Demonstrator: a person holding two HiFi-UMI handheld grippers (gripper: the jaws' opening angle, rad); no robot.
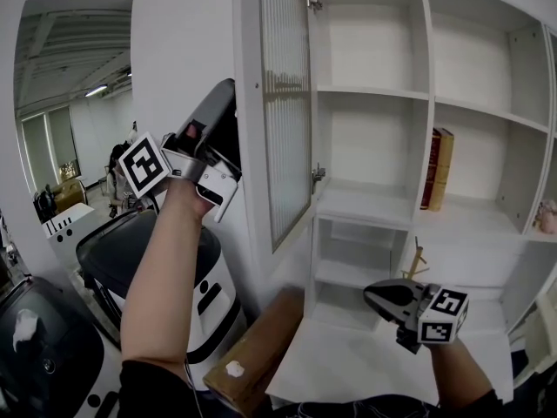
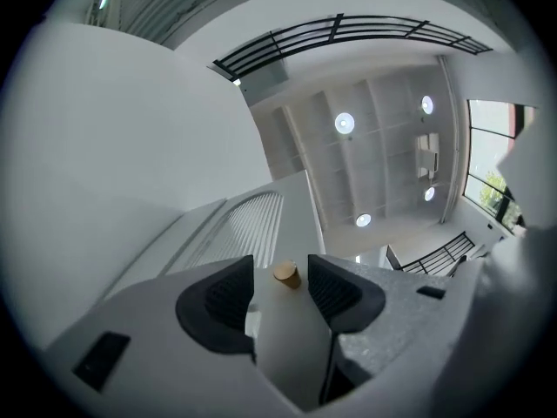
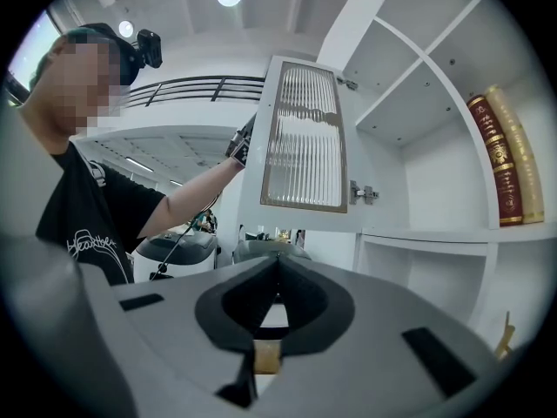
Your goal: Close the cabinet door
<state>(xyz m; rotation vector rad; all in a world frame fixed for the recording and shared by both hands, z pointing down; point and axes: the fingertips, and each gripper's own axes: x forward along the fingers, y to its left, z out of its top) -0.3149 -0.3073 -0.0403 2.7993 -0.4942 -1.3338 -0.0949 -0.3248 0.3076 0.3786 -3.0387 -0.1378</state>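
White cabinet (image 1: 374,207) shelving filled the wall, with two books (image 1: 437,169) standing upright in a middle compartment. Its ribbed-glass door (image 1: 287,103) stood swung wide open, nearly edge-on in the head view, hinged at the left compartment's side. At the door's free edge the left gripper (image 2: 280,261) was raised and tilted upward. Its jaws were spread apart on either side of a small tan knob (image 2: 285,273), and the pads looked clear of it, so nothing was grasped. Lower and to the right, the right gripper (image 3: 277,265) hung level before the bottom shelves, jaws clenched together and empty. A cardboard box (image 1: 261,347) lay below the door.
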